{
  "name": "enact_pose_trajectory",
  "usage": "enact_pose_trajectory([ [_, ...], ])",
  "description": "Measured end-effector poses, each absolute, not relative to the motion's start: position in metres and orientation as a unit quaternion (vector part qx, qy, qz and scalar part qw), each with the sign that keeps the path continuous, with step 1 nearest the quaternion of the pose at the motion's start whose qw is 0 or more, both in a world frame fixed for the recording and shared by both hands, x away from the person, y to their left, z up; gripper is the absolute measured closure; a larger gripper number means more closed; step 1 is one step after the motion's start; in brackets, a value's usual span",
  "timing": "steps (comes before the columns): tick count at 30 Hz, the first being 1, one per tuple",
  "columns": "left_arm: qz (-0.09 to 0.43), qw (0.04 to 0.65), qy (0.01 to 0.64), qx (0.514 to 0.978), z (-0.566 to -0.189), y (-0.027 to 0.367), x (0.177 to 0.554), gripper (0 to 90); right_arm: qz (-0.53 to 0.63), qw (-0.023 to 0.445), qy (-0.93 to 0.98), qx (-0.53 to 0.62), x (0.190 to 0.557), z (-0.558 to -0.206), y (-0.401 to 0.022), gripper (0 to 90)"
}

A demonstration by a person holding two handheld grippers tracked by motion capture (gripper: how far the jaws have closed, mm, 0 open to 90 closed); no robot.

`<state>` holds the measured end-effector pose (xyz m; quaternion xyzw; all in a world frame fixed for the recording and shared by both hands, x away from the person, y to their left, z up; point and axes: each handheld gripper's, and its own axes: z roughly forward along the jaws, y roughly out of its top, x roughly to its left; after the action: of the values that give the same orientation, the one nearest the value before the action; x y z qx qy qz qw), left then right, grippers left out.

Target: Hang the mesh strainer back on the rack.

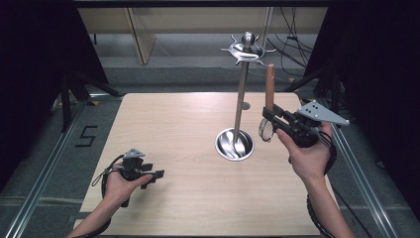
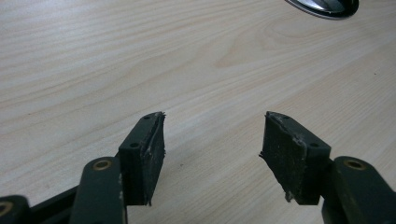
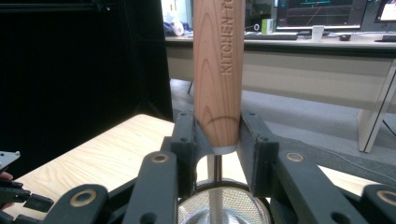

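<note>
On the right side of the table (image 1: 163, 124), my right gripper (image 1: 271, 117) is clamped on the wooden handle (image 3: 219, 70) of a small mesh strainer (image 1: 265, 130), gripping it low, just above the metal ferrule. That keeps the handle upright and lets the sieve bowl (image 3: 224, 205) hang below the jaws. I hold it raised off the wood, just beside the steel utensil stand (image 1: 241, 96), whose hooked crown (image 1: 246, 49) sits higher than the handle's tip. My guess is the strainer belongs on one of those hooks, though I cannot see a hanging loop on the handle's end. The stand's round base (image 1: 235, 144) rests on the table, near the strainer.

My left gripper (image 1: 151, 174) waits low near the front left, well apart from the stand. Its pads (image 2: 147, 158) are spread wide over bare wood with nothing between them, out of the way and free to steady the stand if it rocks.
</note>
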<state>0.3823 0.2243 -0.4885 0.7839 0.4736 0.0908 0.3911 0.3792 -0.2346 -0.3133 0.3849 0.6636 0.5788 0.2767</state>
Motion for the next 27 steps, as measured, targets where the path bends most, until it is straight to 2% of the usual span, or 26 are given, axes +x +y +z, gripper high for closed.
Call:
enact_pose_trajectory([
  [27, 0.091, 0.391, 0.472, 0.785, -0.488, 0.2252, 0.3825, 38.1, 0.589, 0.276, 0.656, 0.382, 0.3827, -0.3058, -0.2277, 70.3],
])
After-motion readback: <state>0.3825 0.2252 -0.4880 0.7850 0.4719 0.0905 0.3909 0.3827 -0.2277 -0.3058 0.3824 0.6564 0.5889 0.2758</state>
